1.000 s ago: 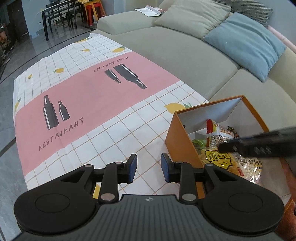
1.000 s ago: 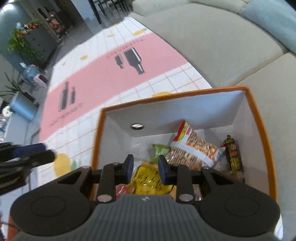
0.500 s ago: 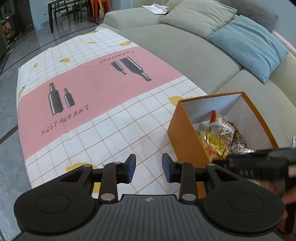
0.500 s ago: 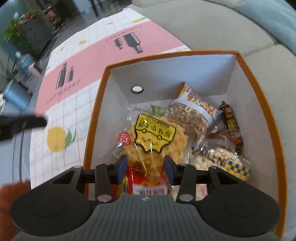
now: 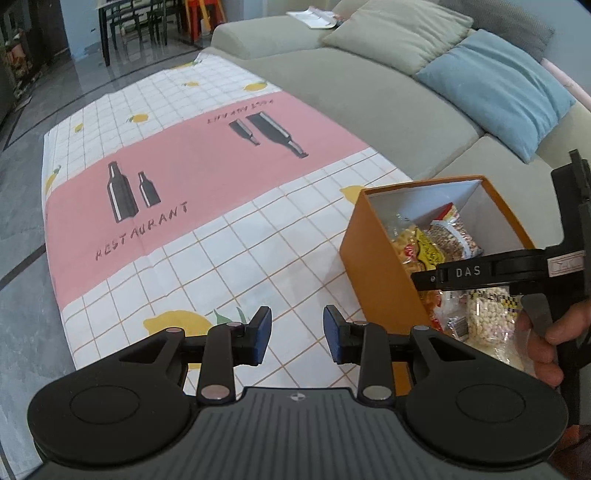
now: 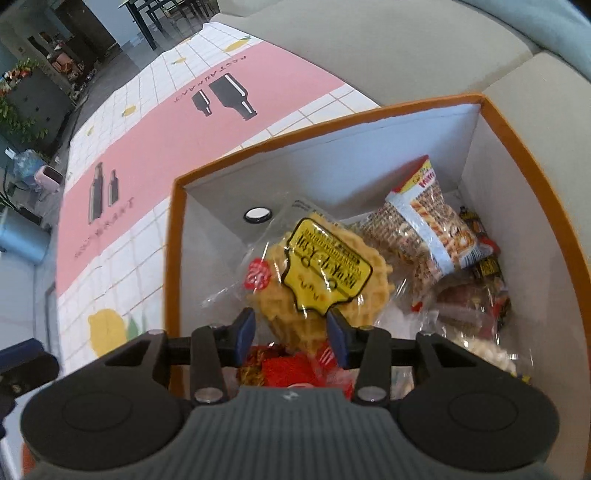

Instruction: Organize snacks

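Note:
An orange box (image 6: 177, 236) with white inner walls stands at the table's right edge and holds several snack packs; it also shows in the left wrist view (image 5: 380, 258). On top lies a waffle pack with a yellow label (image 6: 321, 273), with a peanut bag (image 6: 428, 229) to its right. My right gripper (image 6: 291, 330) is open above the box, its jaws on either side of the waffle pack's near end, not closed on it. My left gripper (image 5: 297, 332) is open and empty above the tablecloth, left of the box.
The table carries a pink and white checked cloth (image 5: 184, 192) with bottle prints. A grey sofa (image 5: 369, 96) with a blue cushion (image 5: 495, 88) lies just behind the box. A dining table and chairs (image 5: 136, 22) stand far back.
The waffle pack has dropped out of my right gripper into the box. That gripper has opened wider and pulled back above the box. My left gripper has drawn back a little.

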{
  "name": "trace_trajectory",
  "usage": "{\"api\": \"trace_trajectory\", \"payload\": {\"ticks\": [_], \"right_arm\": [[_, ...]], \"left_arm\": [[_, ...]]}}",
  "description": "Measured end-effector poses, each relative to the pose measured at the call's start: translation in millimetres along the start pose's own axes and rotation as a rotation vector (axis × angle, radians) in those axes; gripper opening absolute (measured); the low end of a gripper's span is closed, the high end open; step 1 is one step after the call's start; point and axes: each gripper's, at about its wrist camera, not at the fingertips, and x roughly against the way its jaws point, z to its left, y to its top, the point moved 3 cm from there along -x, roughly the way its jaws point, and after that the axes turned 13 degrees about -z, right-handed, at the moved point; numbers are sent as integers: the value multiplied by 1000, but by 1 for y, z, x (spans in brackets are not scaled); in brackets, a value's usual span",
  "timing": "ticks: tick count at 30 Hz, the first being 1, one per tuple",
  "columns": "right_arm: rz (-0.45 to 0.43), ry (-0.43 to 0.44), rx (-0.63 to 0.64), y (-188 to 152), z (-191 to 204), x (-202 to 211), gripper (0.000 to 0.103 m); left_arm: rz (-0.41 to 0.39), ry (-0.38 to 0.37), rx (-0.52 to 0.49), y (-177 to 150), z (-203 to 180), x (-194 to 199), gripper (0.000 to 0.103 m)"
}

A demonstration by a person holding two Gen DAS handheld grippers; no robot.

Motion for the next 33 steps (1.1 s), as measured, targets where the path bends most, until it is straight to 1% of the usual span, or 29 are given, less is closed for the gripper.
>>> {"api": "trace_trajectory", "payload": {"ticks": [4,6,8,11,14,17,19,23,25,26,28,33], "right_arm": [[-48,-20,69,-4,8,33,43],[-80,-15,93,-6,13,53,43],[-118,-5,112,-9,20,76,44],[-178,-1,144,-16,30,108,53],[-249,-13,196,-29,42,142,54],[-328,-27,242,-48,49,174,66],[-375,-37,273,-64,55,193,67],[-439,-47,300,-95,63,222,68],[-470,-45,296,-111,66,234,70],[-484,-49,296,-119,67,239,72],[-512,-70,301,-133,70,246,73],[-583,-121,349,-156,74,254,74]], "left_arm": [[-41,-7,-40,1,-9,18,39],[-69,-7,-64,1,-15,31,41],[-106,-2,-91,1,-20,47,54],[-167,22,-142,-1,-30,72,57],[-236,57,-195,-8,-36,100,59],[-290,92,-235,-18,-40,123,59],[-310,98,-245,-25,-41,135,60],[-327,108,-215,-41,-37,151,60],[-322,108,-195,-49,-34,154,60],[-315,109,-187,-54,-33,155,60],[-299,120,-188,-64,-31,154,60],[-255,142,-202,-87,-32,146,60]]}}
